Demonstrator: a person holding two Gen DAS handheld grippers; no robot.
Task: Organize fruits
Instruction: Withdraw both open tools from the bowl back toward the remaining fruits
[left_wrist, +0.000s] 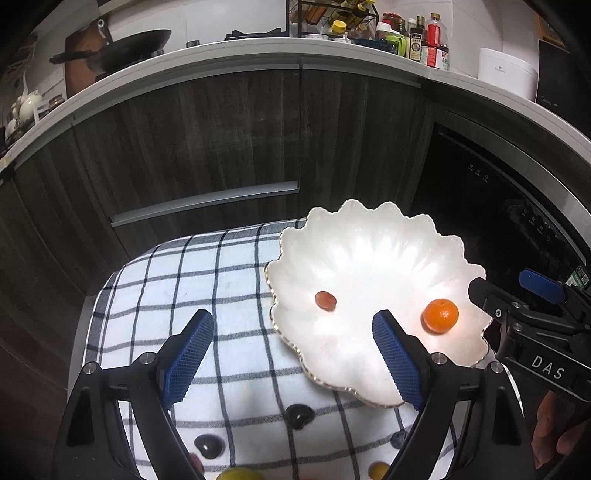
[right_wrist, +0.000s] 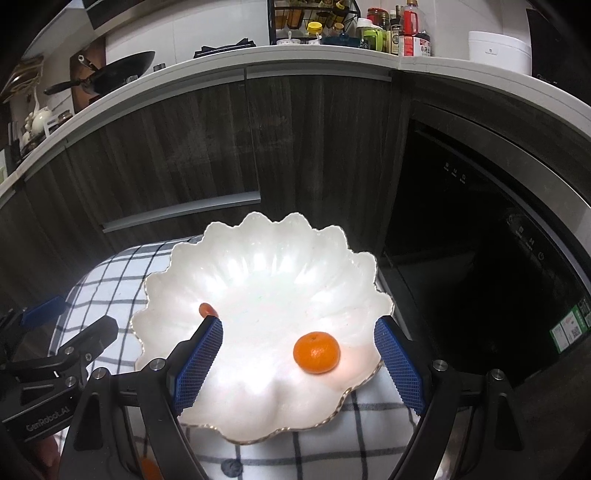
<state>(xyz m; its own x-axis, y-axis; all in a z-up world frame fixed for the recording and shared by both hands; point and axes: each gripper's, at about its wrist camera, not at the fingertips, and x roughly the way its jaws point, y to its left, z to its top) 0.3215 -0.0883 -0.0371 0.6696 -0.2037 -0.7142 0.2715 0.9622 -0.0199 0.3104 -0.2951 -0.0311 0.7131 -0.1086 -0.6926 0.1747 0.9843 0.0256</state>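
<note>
Currently, a glossy round orange mandarin (right_wrist: 316, 352) is seen lower centre in the white scalloped pearly dish (right_wrist: 266, 266); the left gripper (left_wrist: 293, 354) and right gripper (right_wrist: 299, 363) are both spread, empty.

left gripper (left_wrist: 293, 354): our black frame, blue cross-hatched pads, silver screws, "GenRobot.AI" lettering | right gripper (right_wrist: 299, 363): our same black frame, blue pads, "DAS" lettering | bare fingers (left_wrist: 554, 435) behind

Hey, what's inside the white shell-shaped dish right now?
Inside the white dish lie a mandarin and a small reddish fruit, apart. In the right wrist view a finger partly hides the reddish one.
</note>
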